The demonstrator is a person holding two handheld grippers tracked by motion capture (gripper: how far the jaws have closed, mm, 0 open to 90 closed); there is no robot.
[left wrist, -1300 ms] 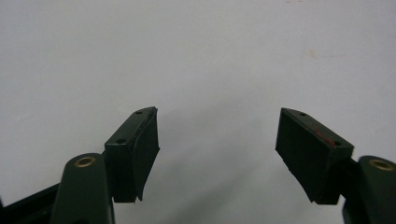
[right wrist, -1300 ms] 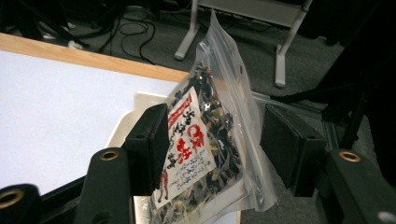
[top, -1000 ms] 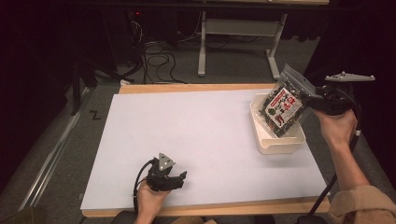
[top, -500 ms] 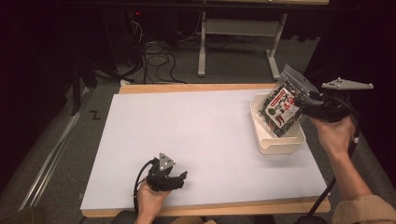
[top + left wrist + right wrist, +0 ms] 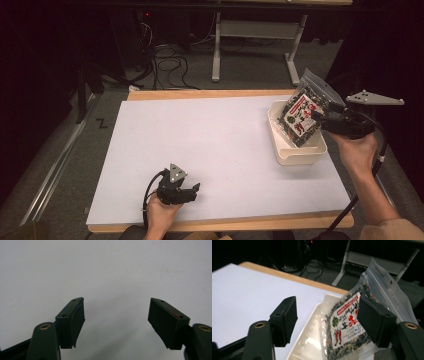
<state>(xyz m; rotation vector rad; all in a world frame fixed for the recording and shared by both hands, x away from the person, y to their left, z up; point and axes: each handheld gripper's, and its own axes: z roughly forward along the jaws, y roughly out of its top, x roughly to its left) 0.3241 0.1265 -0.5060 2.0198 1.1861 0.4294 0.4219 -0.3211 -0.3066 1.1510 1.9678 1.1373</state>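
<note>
A white sheet [image 5: 225, 150] covers a wooden table [image 5: 210, 93], whose bare edge shows along the far and near sides. At the right side of the sheet sits a cream tray [image 5: 300, 155], long and shallow, running from near to far. A clear packet [image 5: 302, 112] with a red and white label and dark dried bits inside stands tilted in the tray, its lower end down inside the tray and its clear top leaning up and to the far right, above the far rim. The right gripper [image 5: 325, 119] is held just right of the packet, above the tray's right rim, in a hand [image 5: 357, 150] that comes in from the right near corner. In the right gripper view its jaws stand wide apart, nothing between them; the right-hand jaw lies in front of the packet [image 5: 352, 322], and whether it touches the packet cannot be told, while the tray [image 5: 312, 340] shows below between the jaws. The left gripper [image 5: 192, 192] rests low at the near edge of the sheet, left of centre, held by the other hand [image 5: 160, 212] and pointing right. In the left gripper view its jaws are also spread wide over bare sheet [image 5: 112, 272], holding nothing.
</note>
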